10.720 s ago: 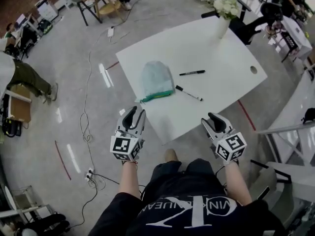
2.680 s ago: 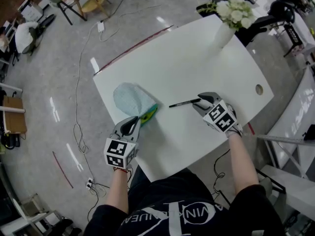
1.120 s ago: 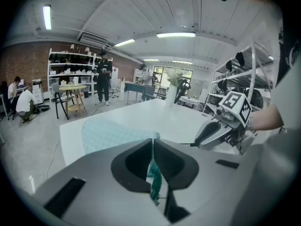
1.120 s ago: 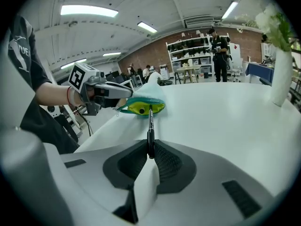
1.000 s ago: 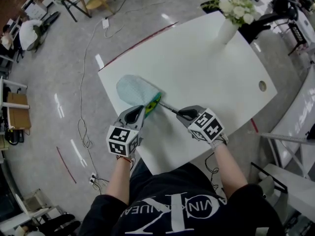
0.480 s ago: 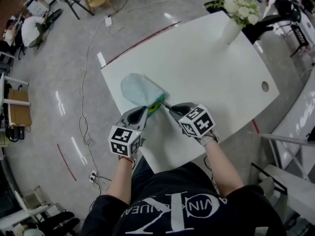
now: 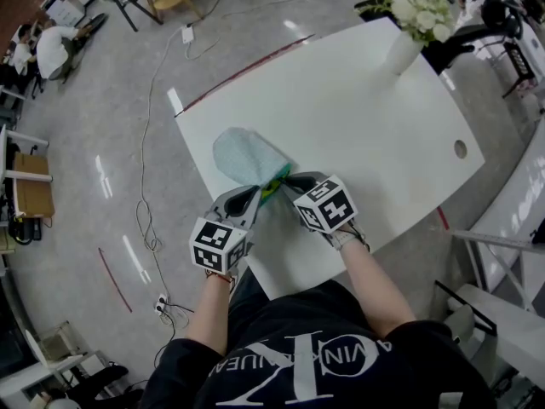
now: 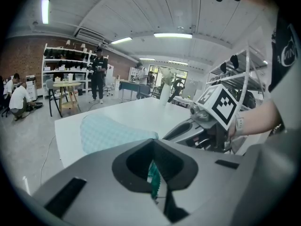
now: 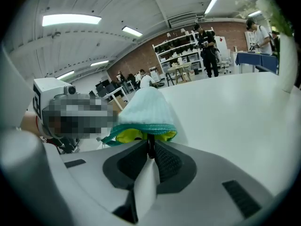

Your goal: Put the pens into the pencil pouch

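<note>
A pale teal pencil pouch (image 7: 245, 155) lies on the white table (image 7: 358, 100), near its front left edge. Its green zipper mouth (image 7: 273, 182) faces me. My left gripper (image 7: 248, 198) is shut on the green zipper edge (image 8: 153, 178), holding the mouth up. My right gripper (image 7: 292, 182) is shut on a white pen with a black tip (image 9: 150, 146). The tip points into the mouth, right at the yellow lining (image 9: 141, 135). In the left gripper view the right gripper (image 8: 188, 128) sits close beside the pouch (image 8: 110, 132). No other pen shows on the table.
A white vase of flowers (image 7: 407, 32) stands at the table's far right corner. There is a cable hole (image 7: 461, 149) near the right edge. Cables (image 7: 149, 143) run over the floor to the left. People, a round table and shelves (image 8: 66, 74) stand further off.
My right gripper has carried the pen leftward to the pouch mouth, and the pen's length is now hidden at the opening. The left gripper has kept its hold on the zipper edge.
</note>
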`<action>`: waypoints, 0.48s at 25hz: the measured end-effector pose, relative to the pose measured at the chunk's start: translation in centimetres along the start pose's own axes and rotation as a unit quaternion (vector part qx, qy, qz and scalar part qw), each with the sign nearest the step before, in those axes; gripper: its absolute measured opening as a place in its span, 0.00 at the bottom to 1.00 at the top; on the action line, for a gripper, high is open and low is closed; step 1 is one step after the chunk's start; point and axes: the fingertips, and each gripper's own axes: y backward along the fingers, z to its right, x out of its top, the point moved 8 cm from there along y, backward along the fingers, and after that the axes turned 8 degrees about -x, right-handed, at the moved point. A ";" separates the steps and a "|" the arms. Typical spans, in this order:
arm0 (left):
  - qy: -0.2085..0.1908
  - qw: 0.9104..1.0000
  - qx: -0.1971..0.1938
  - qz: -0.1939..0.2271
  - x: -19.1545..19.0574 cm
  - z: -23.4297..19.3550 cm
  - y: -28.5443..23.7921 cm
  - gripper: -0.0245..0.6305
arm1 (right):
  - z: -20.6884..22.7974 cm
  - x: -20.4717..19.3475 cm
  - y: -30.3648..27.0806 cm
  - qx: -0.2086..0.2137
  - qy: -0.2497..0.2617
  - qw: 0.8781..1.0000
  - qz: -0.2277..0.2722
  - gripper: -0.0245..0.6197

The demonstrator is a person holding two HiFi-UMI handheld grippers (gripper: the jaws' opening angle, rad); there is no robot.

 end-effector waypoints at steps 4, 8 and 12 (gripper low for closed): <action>-0.002 1.000 -0.003 0.001 0.0 -0.2 0.2 0.04 | -0.5 0.2 -0.6 -0.015 0.014 1.000 0.008 0.14; 0.002 1.000 -0.002 0.004 -0.2 -0.4 0.5 0.04 | -1.0 -0.4 0.0 -0.003 0.021 1.000 -0.004 0.21; 0.005 1.000 -0.001 0.008 -0.1 -0.5 0.7 0.04 | -1.5 -1.2 0.7 -0.007 0.060 0.998 -0.023 0.22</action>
